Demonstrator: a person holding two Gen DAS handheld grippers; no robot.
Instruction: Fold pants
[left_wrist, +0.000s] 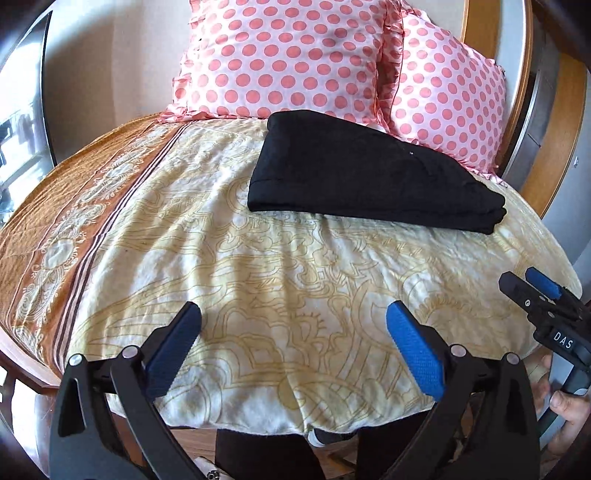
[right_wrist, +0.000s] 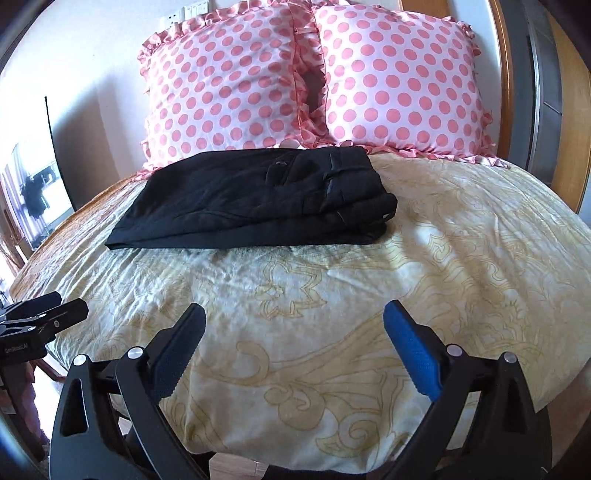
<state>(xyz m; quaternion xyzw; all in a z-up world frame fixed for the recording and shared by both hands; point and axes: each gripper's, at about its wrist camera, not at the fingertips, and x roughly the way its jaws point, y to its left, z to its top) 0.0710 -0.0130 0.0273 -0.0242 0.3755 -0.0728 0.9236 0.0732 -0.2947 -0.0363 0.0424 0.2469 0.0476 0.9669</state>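
1. The pants (right_wrist: 255, 195) lie far on the bed (right_wrist: 461, 266), just in front of the two dotted pillows (right_wrist: 402, 81), already stacked into a compact black rectangle of several layers.
2. In the right wrist view the waistband, with a buttonhole and a belt loop, sits on top toward the right of the stack; the layered ends show at its right side.
3. In the left wrist view the same stack (left_wrist: 369, 170) sits far and to the right, its far edge touching or just beside the pillows (left_wrist: 295, 55); which of the two I cannot tell.
4. The left gripper (left_wrist: 293, 343) is near, over the patterned sheet (left_wrist: 221, 240), its jaws spread wide with nothing between them.
5. The right gripper (right_wrist: 293, 343) is likewise near and spread wide, holding nothing. Both are well apart from the pants.
6. Judging by how the cloth lies, the folding looks finished or nearly so: the step in hand seems to be the release and pull-back after the last fold.
7. If anything remains, the next move would call for a long reach to the far side of the bed, to square the slightly staggered layers at the right end or press the stack flat.
8. Such a touch should be light, since a pinch on the top layer alone could drag the fold open.
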